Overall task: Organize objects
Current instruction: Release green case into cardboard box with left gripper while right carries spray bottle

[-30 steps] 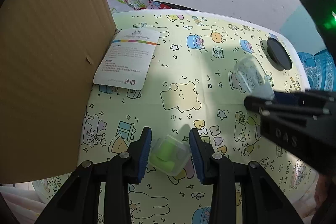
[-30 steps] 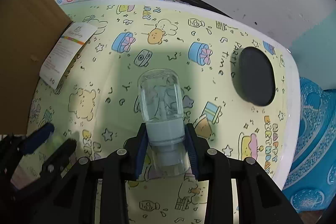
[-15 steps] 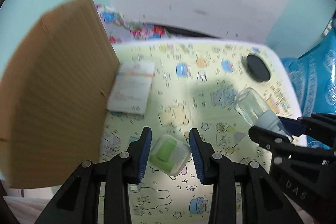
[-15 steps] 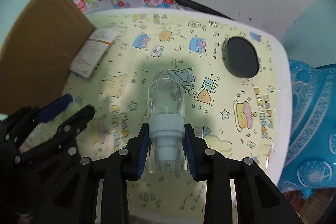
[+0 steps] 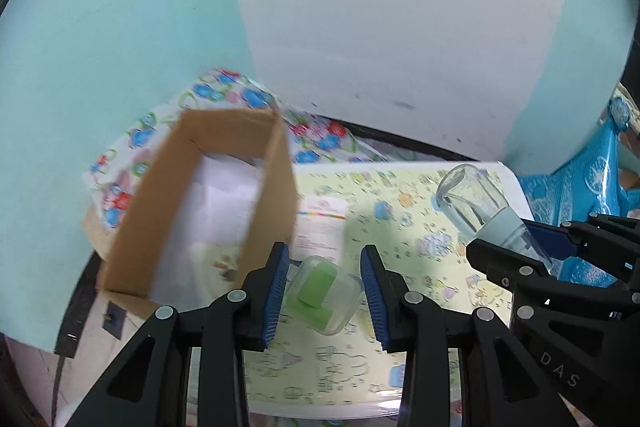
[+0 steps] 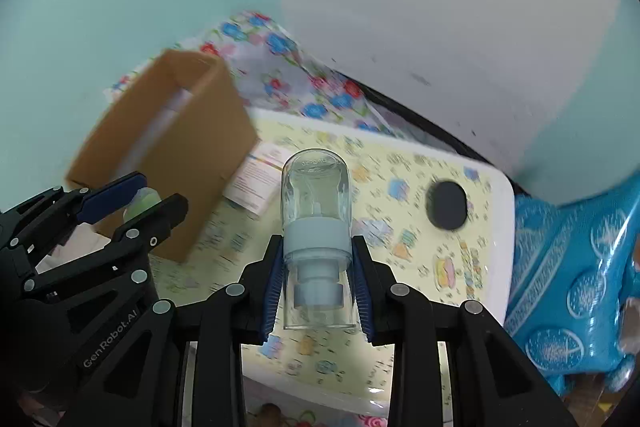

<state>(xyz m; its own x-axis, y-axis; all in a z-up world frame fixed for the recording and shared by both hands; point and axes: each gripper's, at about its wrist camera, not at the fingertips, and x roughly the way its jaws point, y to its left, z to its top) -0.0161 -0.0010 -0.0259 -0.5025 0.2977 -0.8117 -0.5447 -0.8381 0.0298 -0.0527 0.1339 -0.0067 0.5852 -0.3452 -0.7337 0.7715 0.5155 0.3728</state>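
My left gripper is shut on a small clear plastic case with a green block inside, held high above the cartoon-print table. My right gripper is shut on a clear pump bottle with a pale blue collar, its base pointing away from me. The same bottle and the right gripper show at the right of the left wrist view. In the right wrist view the left gripper appears at the left with the green case. An open cardboard box stands at the table's left.
A white leaflet lies on the table beside the box. A black round disc sits near the table's far right. A floral cloth lies behind the table, and a blue patterned object stands to its right.
Both grippers have risen well above the table with their objects still held. The view has tilted up, so the box's open top and the wall now show.
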